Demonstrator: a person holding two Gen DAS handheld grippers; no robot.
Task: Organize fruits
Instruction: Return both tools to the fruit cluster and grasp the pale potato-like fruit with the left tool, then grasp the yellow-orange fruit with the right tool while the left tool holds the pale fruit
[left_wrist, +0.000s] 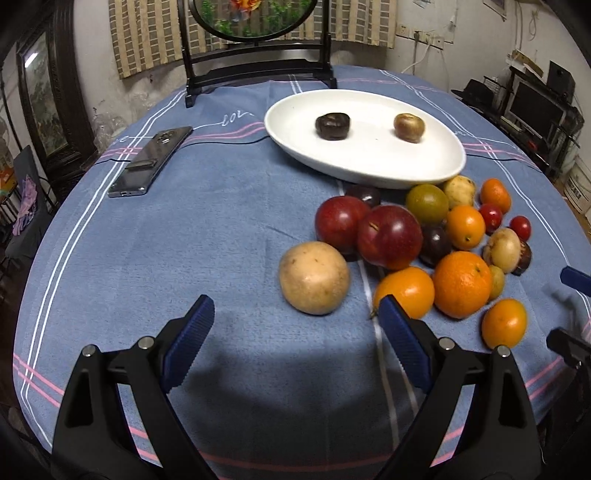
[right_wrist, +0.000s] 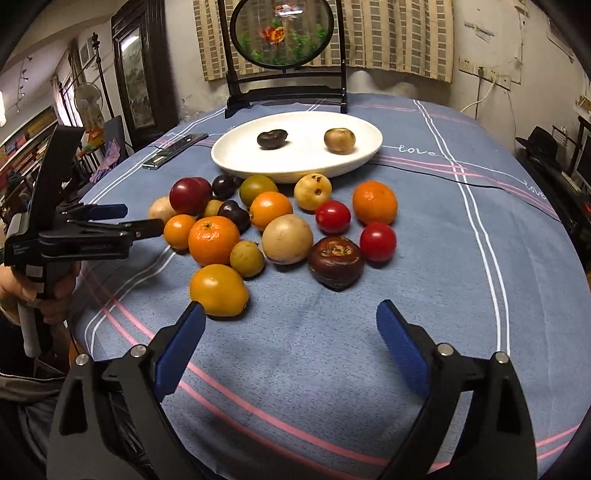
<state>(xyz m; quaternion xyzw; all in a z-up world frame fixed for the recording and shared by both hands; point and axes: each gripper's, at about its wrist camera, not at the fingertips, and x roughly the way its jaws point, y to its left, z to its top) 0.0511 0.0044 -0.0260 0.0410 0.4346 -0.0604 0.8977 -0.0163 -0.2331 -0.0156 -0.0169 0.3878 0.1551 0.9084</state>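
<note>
A white oval plate (left_wrist: 369, 162) (right_wrist: 295, 166) holds a dark brown fruit (left_wrist: 332, 126) (right_wrist: 272, 139) and a tan fruit (left_wrist: 408, 127) (right_wrist: 339, 140). Several fruits lie piled in front of it: red apples (left_wrist: 388, 236), oranges (left_wrist: 461, 284) (right_wrist: 213, 240), cherry tomatoes (right_wrist: 332, 217), a pale round fruit (left_wrist: 314, 282). My left gripper (left_wrist: 295, 314) is open and empty, just short of the pale fruit; it also shows in the right wrist view (right_wrist: 142, 219). My right gripper (right_wrist: 290, 319) is open and empty, in front of a yellow-orange fruit (right_wrist: 218, 290) and a brown fruit (right_wrist: 335, 261).
A dark phone (left_wrist: 151, 160) lies on the blue striped tablecloth (left_wrist: 184, 240) left of the plate. A round framed ornament on a black stand (right_wrist: 284, 55) stands at the table's far edge. The table's front edge is close below both grippers.
</note>
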